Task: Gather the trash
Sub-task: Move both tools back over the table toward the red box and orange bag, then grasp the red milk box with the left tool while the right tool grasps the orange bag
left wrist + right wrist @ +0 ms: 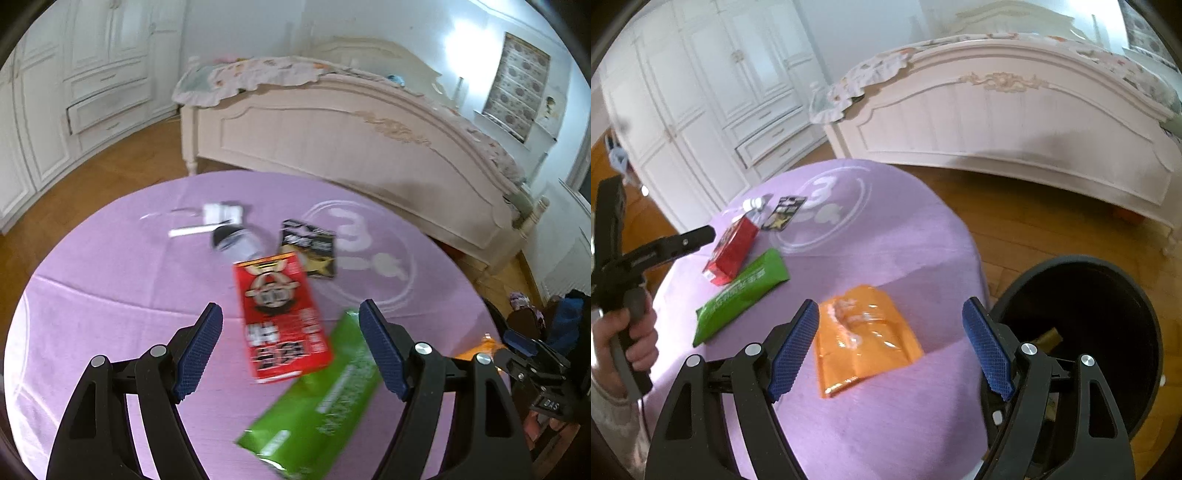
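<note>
wide-open, empty right gripper (890, 350) is held over the orange packet (864, 339) near the table (923, 236) edge beside the bin (1108, 332), while the equally open left gripper (291, 350) is poised above the red box (280, 317) and green packet (317, 402).

Desk (886, 236) cloth lilac, with a white ringed figure 3 at the far side; red box (280, 317) bears black and white print; green packet (325, 398), white lettering; orange pouch (864, 343), glossy; black packet (312, 247), gold star; bin (1108, 332) black; fingers (794, 350) blue, cross-hatched; floor (1034, 221) brown wood.
</note>
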`<move>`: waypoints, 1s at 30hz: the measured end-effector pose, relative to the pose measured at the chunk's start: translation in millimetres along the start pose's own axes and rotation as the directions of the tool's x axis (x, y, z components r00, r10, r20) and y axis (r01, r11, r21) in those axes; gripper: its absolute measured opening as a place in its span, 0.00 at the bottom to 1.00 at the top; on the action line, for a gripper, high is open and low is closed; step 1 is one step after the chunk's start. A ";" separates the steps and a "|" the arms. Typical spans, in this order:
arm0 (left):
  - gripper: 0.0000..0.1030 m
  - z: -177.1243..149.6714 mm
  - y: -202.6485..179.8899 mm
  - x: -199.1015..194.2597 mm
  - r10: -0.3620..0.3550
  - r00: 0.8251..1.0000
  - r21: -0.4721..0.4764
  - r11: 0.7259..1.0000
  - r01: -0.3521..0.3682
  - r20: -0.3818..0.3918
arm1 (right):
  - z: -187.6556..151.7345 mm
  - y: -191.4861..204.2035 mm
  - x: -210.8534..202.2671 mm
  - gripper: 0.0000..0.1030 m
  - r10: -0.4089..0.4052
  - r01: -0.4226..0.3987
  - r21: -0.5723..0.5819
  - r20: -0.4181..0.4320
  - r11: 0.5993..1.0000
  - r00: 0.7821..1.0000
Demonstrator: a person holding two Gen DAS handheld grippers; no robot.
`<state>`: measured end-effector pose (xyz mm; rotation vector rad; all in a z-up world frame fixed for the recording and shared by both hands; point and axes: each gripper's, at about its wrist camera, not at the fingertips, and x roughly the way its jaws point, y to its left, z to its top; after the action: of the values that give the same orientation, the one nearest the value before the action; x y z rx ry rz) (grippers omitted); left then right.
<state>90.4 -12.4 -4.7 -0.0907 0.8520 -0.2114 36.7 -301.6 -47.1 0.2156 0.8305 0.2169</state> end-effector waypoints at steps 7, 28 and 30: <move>0.74 -3.1 17.5 19.4 -0.021 0.998 -0.034 0.999 0.019 -0.063 | 0.7 22.9 13.1 0.77 -0.051 0.048 -0.092 -0.033 0.995 0.998; 0.52 -8.7 27.9 25.5 -0.025 0.997 -0.052 0.998 0.021 -0.072 | -1.2 33.9 21.7 0.36 -0.066 0.057 -0.159 -0.052 0.986 0.996; 0.52 -6.8 23.4 20.5 -0.026 0.998 -0.041 0.999 0.024 -0.057 | -1.0 33.1 20.4 0.35 -0.059 0.051 -0.151 -0.049 0.987 0.997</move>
<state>101.8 5.9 -28.1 -0.1341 0.9125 -0.2213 45.8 -264.2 -53.0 0.0460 0.8681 0.2330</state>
